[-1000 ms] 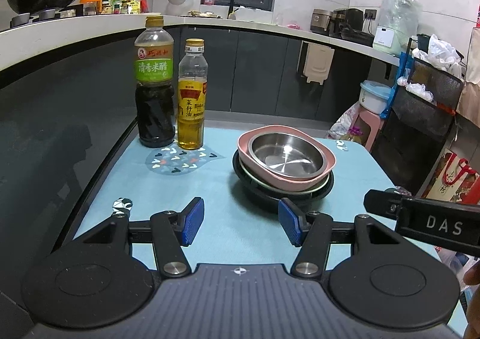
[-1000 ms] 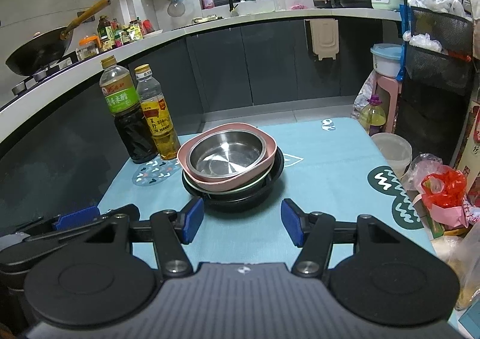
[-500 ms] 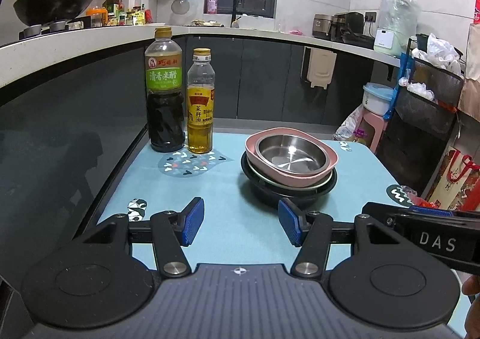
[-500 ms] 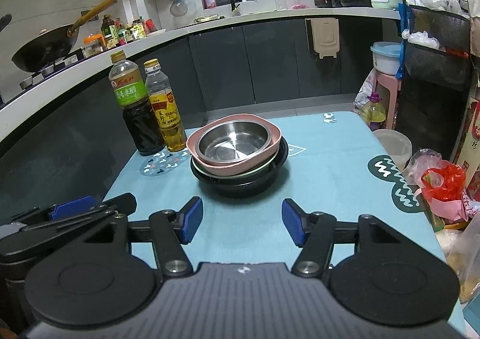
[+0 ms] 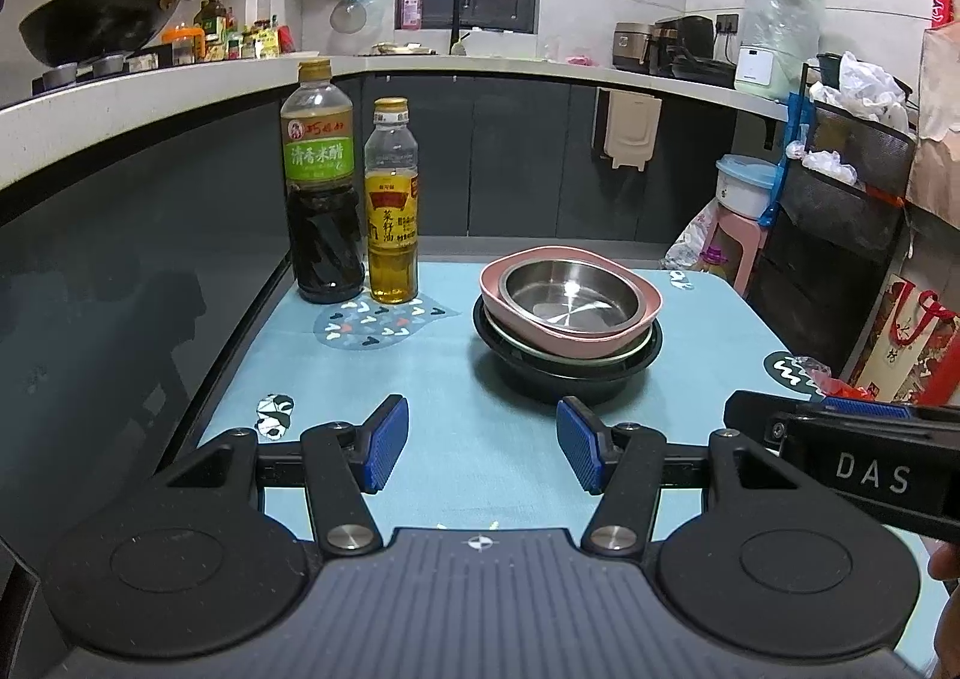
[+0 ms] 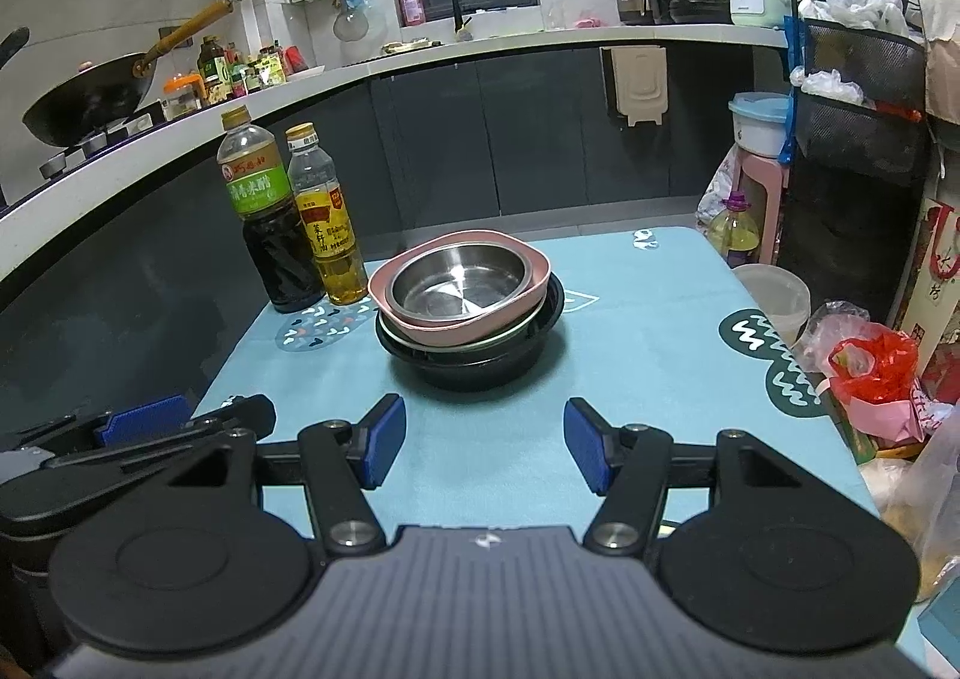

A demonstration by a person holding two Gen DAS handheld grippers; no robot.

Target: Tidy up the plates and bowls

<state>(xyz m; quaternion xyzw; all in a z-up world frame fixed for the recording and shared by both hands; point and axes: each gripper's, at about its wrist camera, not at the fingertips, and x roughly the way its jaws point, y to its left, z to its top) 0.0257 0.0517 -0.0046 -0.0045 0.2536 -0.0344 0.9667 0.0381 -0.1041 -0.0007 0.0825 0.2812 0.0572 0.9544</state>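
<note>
One stack of dishes stands mid-table on the blue cloth. A steel bowl point(image 5: 569, 299) point(image 6: 461, 283) nests in a pink dish point(image 5: 606, 340) point(image 6: 456, 332), over a thin greenish plate, all inside a black bowl point(image 5: 558, 379) point(image 6: 474, 370). My left gripper point(image 5: 483, 454) hangs open and empty in front of the stack, a little left of it. My right gripper point(image 6: 485, 449) is open and empty too, just short of the stack's near rim. Each gripper shows at the other view's edge.
Two bottles, a dark vinegar bottle point(image 5: 323, 199) point(image 6: 269, 223) and a yellow oil bottle point(image 5: 392, 205) point(image 6: 329, 220), stand left of the stack. The dark counter wall runs along the table's left edge. Bags point(image 6: 873, 373) and a white tub point(image 6: 774, 301) crowd the right edge.
Both grippers drew back a little from the stack, which now looks smaller and farther. Their jaws stayed equally wide. The dishes and bottles did not move.
</note>
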